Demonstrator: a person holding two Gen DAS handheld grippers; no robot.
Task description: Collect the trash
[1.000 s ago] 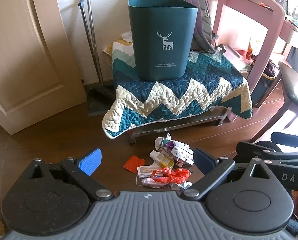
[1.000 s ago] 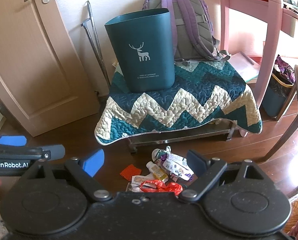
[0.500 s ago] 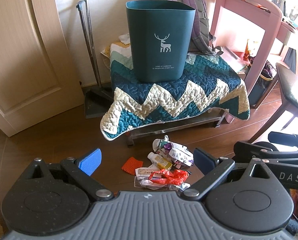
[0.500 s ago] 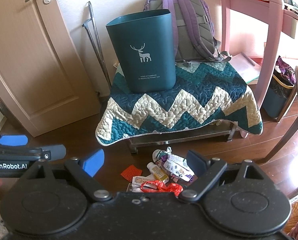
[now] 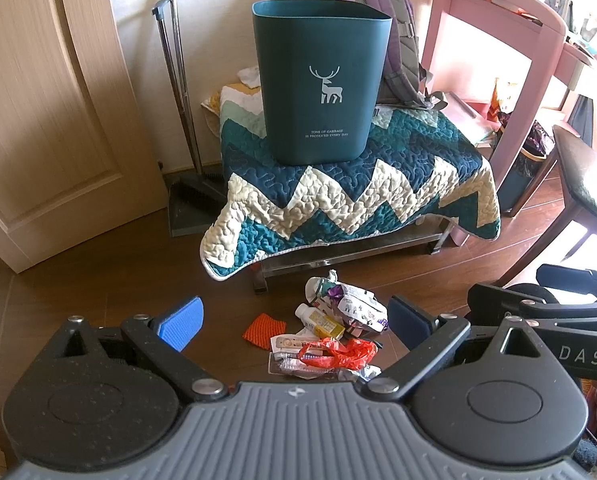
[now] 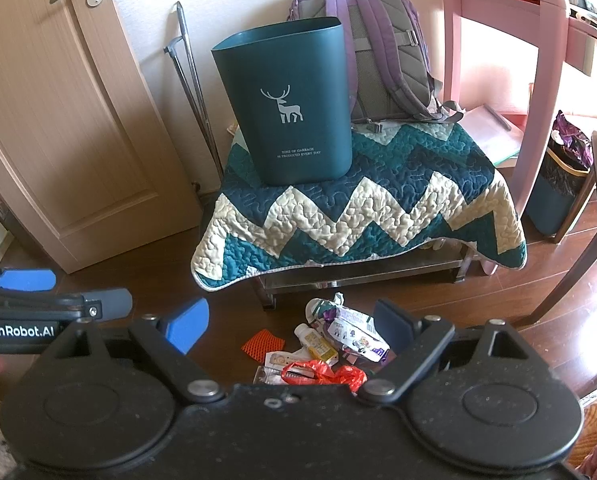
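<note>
A pile of trash lies on the dark wood floor in front of a low bench: a red plastic bag [image 5: 340,353] [image 6: 330,374], a small yellow-labelled bottle [image 5: 320,321] [image 6: 316,342], a crumpled printed wrapper [image 5: 358,308] [image 6: 356,332], an orange net piece [image 5: 264,328] [image 6: 262,344] and clear packets. A dark teal bin [image 5: 320,80] [image 6: 286,104] with a deer print stands upright on the quilted bench. My left gripper [image 5: 294,322] and my right gripper [image 6: 290,326] both hang open above the pile, holding nothing.
The quilt [image 5: 350,192] drapes over the bench edge. A purple backpack [image 6: 378,48] leans behind the bin. A broom and dustpan [image 5: 186,184] stand by the door [image 6: 58,120]. A pink desk [image 6: 538,60], a small full waste basket [image 6: 558,184] and a chair [image 5: 586,184] are at right.
Both grippers have drifted slightly back and up, so the bin and bench sit a little lower in view. The trash has not moved and both grippers stay open.
</note>
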